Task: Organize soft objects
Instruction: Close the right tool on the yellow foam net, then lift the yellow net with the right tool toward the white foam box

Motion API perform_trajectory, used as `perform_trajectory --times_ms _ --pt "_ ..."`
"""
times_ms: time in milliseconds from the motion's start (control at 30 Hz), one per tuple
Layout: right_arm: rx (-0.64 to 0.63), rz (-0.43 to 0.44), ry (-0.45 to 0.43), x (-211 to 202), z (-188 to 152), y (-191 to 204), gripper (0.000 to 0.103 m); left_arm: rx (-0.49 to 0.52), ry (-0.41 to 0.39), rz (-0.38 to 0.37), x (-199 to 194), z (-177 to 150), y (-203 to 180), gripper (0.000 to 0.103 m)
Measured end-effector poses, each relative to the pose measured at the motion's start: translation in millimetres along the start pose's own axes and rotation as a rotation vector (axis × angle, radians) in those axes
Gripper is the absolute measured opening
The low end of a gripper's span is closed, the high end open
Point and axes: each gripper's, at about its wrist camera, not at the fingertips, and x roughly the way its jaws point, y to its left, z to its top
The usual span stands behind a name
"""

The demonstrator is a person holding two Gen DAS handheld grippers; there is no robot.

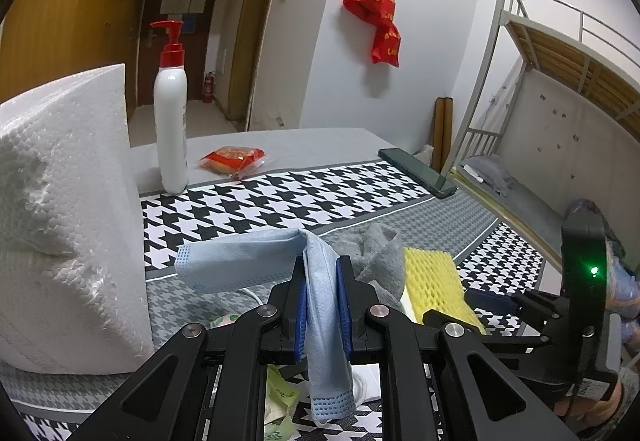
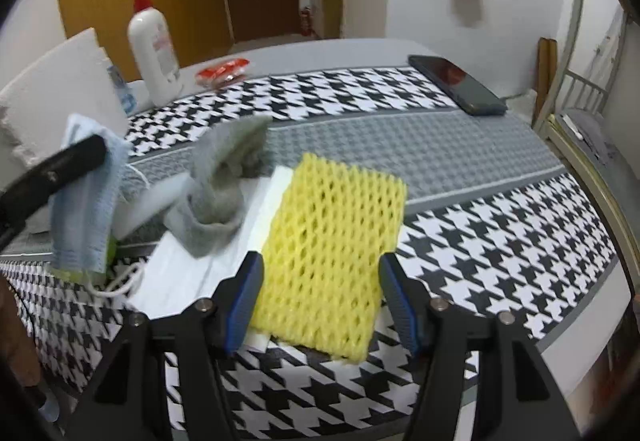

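My left gripper (image 1: 322,297) is shut on a light blue face mask (image 1: 320,305), which drapes over and hangs between its jaws above the table; it also shows in the right wrist view (image 2: 86,201). My right gripper (image 2: 320,301) is open, its jaws on either side of a yellow foam net (image 2: 332,241) that lies on a white mask (image 2: 192,269). The yellow net also shows in the left wrist view (image 1: 434,281). A grey sock (image 2: 224,185) lies crumpled on the white mask, between the two grippers.
A white foam block (image 1: 64,221) stands at the left. A white pump bottle (image 1: 171,113) and a red snack packet (image 1: 232,159) sit at the back. A black phone (image 2: 460,83) lies far right. The houndstooth cloth (image 2: 500,249) covers the table. A green packet (image 1: 280,401) lies under the left gripper.
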Motion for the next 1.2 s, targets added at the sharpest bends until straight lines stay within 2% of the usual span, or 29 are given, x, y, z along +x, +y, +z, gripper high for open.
perform_trajectory --times_ms 33,67,100,133,167,300,467,700,1000,1200 --pt "-0.002 0.003 -0.001 -0.5 -0.1 0.4 0.062 0.0 -0.001 -0.001 -0.2 0.0 -0.1 0.015" --pt "-0.005 0.0 -0.004 -1.4 0.4 0.6 0.052 0.001 -0.001 -0.005 -0.5 -0.1 -0.6 0.015" --pt "-0.009 -0.006 -0.004 -3.1 1.3 0.8 0.033 0.001 -0.002 -0.007 -0.7 -0.1 -0.6 0.015" --pt "-0.006 -0.006 0.0 -4.2 2.1 0.0 0.025 0.003 -0.002 -0.008 -0.6 -0.1 -0.9 0.015" --pt "-0.004 0.002 0.006 -5.0 2.7 -1.2 0.022 0.002 -0.001 -0.008 -0.2 0.2 -0.8 0.015" --pt "0.004 0.032 -0.003 -10.2 2.4 -5.9 0.02 0.003 -0.003 -0.011 -0.2 0.0 -0.8 0.015" --pt "0.017 0.047 -0.088 -40.0 6.0 -12.8 0.02 0.006 -0.017 -0.009 -2.1 1.0 -0.8 0.015" --pt "0.003 0.057 -0.145 -60.7 5.0 -12.3 0.02 0.051 -0.05 -0.005 -11.0 0.8 -11.2 0.014" --pt "-0.015 0.066 -0.225 -86.1 8.9 -9.3 0.02 0.12 -0.149 0.007 -56.1 3.4 -24.8 0.015" --pt "-0.05 0.1 -0.272 -100.6 9.6 -0.3 0.02 0.11 -0.191 0.029 -81.3 5.7 -21.0 0.015"
